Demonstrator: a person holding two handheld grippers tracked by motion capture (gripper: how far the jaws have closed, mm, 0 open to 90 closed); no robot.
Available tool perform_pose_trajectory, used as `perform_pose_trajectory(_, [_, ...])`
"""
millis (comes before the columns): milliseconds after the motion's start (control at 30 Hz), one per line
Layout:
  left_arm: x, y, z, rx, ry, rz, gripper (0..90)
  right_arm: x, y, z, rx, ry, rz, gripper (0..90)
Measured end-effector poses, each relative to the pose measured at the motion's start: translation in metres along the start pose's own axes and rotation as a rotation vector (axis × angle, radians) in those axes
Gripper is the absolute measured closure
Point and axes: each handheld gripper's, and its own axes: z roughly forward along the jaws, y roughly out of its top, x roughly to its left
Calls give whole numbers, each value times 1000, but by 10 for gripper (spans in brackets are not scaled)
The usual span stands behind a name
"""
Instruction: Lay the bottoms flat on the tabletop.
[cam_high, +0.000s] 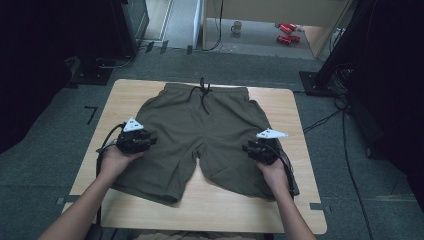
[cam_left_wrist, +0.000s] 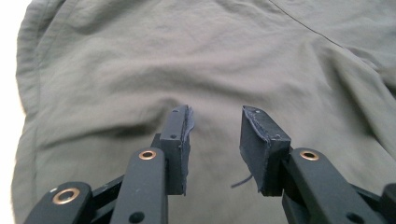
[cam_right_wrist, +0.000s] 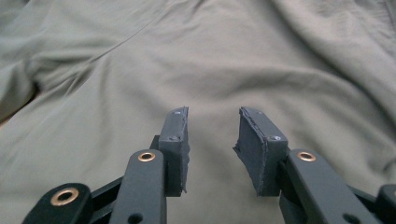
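Observation:
A pair of olive-green shorts (cam_high: 200, 135) lies spread flat on the wooden table (cam_high: 295, 107), waistband and black drawstring (cam_high: 204, 95) at the far side. My left gripper (cam_high: 136, 140) hovers over the left leg of the shorts (cam_left_wrist: 187, 60); its jaws stand open with only cloth below the gap (cam_left_wrist: 215, 135). My right gripper (cam_high: 260, 149) is over the right leg of the shorts (cam_right_wrist: 210, 60), jaws also open and empty (cam_right_wrist: 212, 135). Both hands hold the grippers from the near side.
The table's near edge (cam_high: 220, 220) shows bare wood below the shorts. Grey carpet surrounds the table, with cables (cam_high: 325, 120) on the floor at the right. Far back lie red cans (cam_high: 287, 32) and a mug (cam_high: 236, 26).

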Motion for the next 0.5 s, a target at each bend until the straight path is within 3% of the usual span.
perform_pose_trajectory(233, [0,-31,-32,-2,19,13,610,15,-29,-21,-17,35,-21,640])
perform_pose_trajectory(367, [0,-45,-38,5,24,21,615,19,-42,-21,13,56,-54,686])
perform_pose_trajectory(500, [1,-54,-39,18,20,-2,617,21,-50,-19,21,60,-68,776])
